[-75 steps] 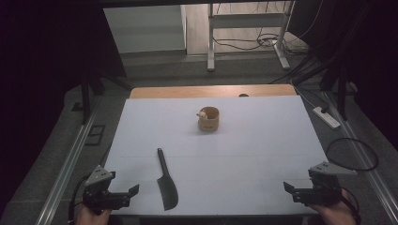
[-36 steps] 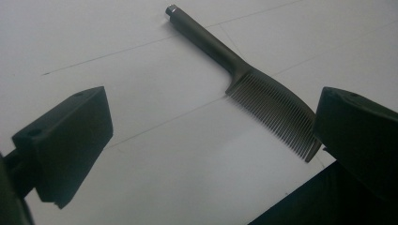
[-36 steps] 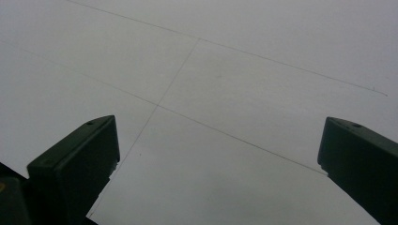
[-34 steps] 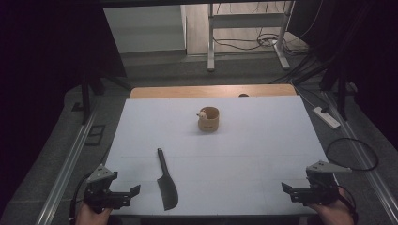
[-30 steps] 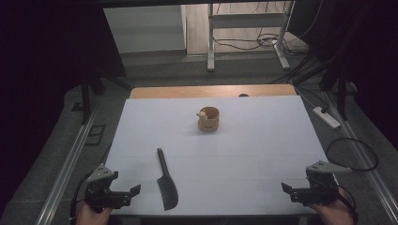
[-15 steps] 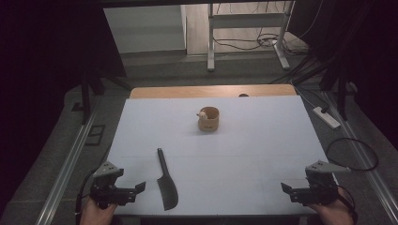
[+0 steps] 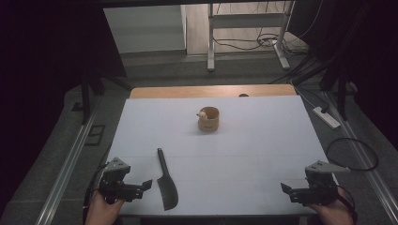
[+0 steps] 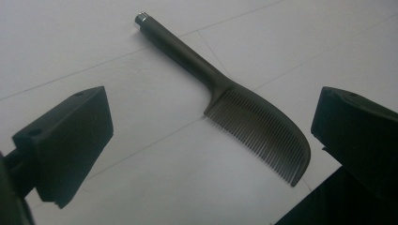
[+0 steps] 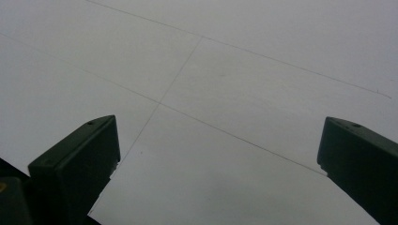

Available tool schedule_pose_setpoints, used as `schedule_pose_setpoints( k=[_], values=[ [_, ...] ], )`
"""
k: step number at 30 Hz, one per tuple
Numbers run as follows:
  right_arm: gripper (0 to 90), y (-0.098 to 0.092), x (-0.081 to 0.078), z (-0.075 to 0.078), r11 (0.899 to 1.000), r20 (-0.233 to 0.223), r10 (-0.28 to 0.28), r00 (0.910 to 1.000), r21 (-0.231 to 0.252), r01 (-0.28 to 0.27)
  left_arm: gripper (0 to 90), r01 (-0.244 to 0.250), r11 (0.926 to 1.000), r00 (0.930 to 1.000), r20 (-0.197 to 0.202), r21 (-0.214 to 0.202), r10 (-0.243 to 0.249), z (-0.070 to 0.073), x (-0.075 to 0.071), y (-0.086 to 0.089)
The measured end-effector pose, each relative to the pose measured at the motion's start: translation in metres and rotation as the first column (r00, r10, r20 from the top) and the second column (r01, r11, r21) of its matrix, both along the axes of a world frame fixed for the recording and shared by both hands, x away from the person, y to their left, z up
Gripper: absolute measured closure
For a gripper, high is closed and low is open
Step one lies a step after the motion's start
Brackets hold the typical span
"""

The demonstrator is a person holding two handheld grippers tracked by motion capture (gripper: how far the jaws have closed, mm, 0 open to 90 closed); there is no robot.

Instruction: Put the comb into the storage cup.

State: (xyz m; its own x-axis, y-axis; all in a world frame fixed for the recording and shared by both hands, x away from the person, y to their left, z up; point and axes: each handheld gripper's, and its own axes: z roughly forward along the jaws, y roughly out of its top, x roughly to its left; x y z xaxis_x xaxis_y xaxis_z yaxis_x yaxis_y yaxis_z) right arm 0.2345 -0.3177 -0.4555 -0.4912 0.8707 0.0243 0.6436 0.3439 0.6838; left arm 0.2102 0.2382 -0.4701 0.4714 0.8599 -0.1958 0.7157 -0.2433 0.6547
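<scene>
A dark comb (image 7: 165,183) with a long straight handle lies near the front left of the white table (image 7: 263,140), toothed end towards me. In the left gripper view the comb (image 8: 256,126) rests flat just ahead of the jaws, teeth towards the left jaw. My left gripper (image 7: 140,187) is open at the table's front left edge, a little left of the comb and not touching it; its jaws (image 8: 211,140) stand wide apart. My right gripper (image 7: 288,191) is open at the front right over bare table (image 9: 218,150). A small wooden cup (image 7: 209,119) stands upright at mid-table.
A small pale figure (image 7: 202,113) sits on the cup's left rim. A bare wooden strip (image 7: 187,91) runs along the table's far edge. A power strip (image 7: 327,117) and a looped cable (image 7: 352,154) lie on the floor to the right. A metal rail (image 7: 70,159) runs along the left.
My left gripper has moved right and slightly forward, closer to the comb. The right gripper has barely shifted. Comb and cup have not moved.
</scene>
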Motion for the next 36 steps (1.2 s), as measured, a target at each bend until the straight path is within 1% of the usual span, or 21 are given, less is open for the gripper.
schedule_pose_setpoints(
  k=[3,6,11,14,17,18,19,27,31,36],
  values=[
    [0.0,0.001,0.000,0.000,1.000,0.002,0.004,1.0000,-0.004,-0.004,0.1,0.002,1.0000,1.0000,0.007,0.009,-0.002,0.001,0.006,-0.003],
    [0.0,0.001,0.000,0.000,1.000,0.001,0.004,1.0000,-0.005,-0.004,0.1,0.010,0.9999,0.9999,0.005,0.008,-0.010,0.001,0.010,-0.005],
    [0.0,0.001,0.000,0.000,1.000,0.000,0.003,1.0000,-0.006,-0.003,0.1,0.050,0.9983,0.9987,-0.003,0.030,-0.050,0.000,0.020,-0.012],
    [0.0,0.001,0.000,0.000,1.000,0.001,0.005,1.0000,-0.008,-0.005,0.1,0.066,0.9971,0.9978,-0.007,0.039,-0.065,0.000,0.026,-0.016],
    [0.0,0.001,0.000,0.000,1.000,0.001,0.005,1.0000,-0.009,-0.005,0.0,0.087,0.9950,0.9962,-0.014,0.049,-0.087,0.000,0.033,-0.021],
    [0.0,0.001,0.000,0.000,1.000,0.001,0.005,1.0000,-0.009,-0.005,0.1,0.087,0.9950,0.9962,-0.014,0.049,-0.087,0.000,0.033,-0.021],
    [0.0,0.001,0.000,0.000,1.000,0.000,0.005,1.0000,-0.009,-0.005,0.1,0.098,0.9934,0.9951,-0.017,0.060,-0.097,-0.001,0.036,-0.022],
    [0.0,0.001,0.000,0.000,1.000,-0.001,0.007,1.0000,-0.011,-0.007,0.0,0.114,0.9915,0.9934,-0.019,0.062,-0.113,0.000,0.047,-0.027],
    [0.0,0.001,0.001,0.000,1.000,-0.003,0.006,1.0000,-0.010,-0.006,0.0,0.119,0.9907,0.9926,-0.031,0.066,-0.117,-0.001,0.055,-0.031],
    [0.0,0.002,0.000,0.000,1.000,-0.003,0.005,1.0000,-0.015,-0.005,0.0,0.129,0.9892,0.9912,-0.039,0.070,-0.126,-0.002,0.061,-0.034]
  ],
)
